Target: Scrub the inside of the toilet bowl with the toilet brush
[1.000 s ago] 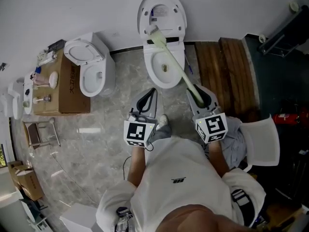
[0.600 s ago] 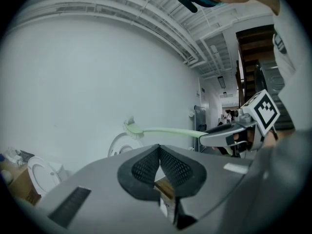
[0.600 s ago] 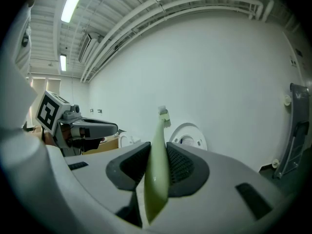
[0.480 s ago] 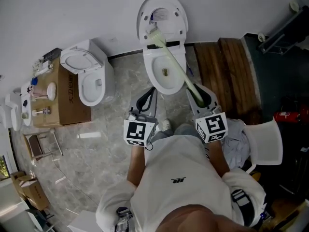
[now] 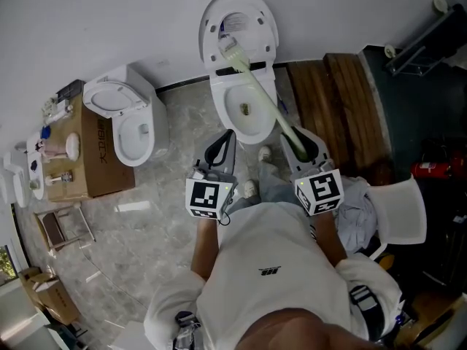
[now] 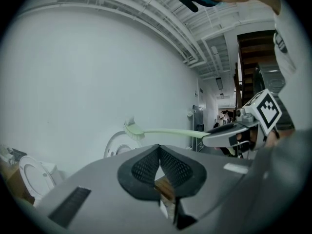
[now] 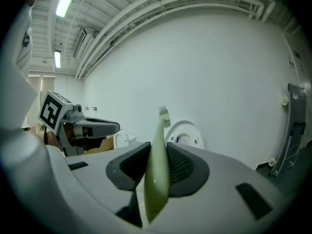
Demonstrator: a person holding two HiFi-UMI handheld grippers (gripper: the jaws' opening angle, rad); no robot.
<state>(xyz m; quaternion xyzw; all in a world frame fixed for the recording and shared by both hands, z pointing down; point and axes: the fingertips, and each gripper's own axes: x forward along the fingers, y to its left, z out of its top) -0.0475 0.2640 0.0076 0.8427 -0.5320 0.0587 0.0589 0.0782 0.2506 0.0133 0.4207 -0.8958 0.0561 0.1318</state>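
A pale green toilet brush (image 5: 257, 88) runs from my right gripper (image 5: 296, 140) up over the open toilet bowl (image 5: 246, 108); its bristle head (image 5: 228, 49) is in front of the raised white lid (image 5: 238, 20). My right gripper (image 7: 157, 167) is shut on the brush handle (image 7: 156, 174). My left gripper (image 5: 222, 143) hangs just in front of the bowl's near left rim, shut with nothing in it. In the left gripper view the jaws (image 6: 159, 165) are closed, and the brush (image 6: 165, 131) crosses level from the right gripper (image 6: 229, 135).
A second white toilet (image 5: 128, 115) stands at the left beside a cardboard box (image 5: 73, 152) carrying small items. Wooden boards (image 5: 328, 100) lie right of the bowl, a white chair (image 5: 398, 214) at my right. A person's shoes (image 5: 252, 188) rest on marble floor.
The view has shifted a little, so the bowl and lid sit slightly further left and higher. The brush stays held, its head still up at the lid. Both grippers keep their places.
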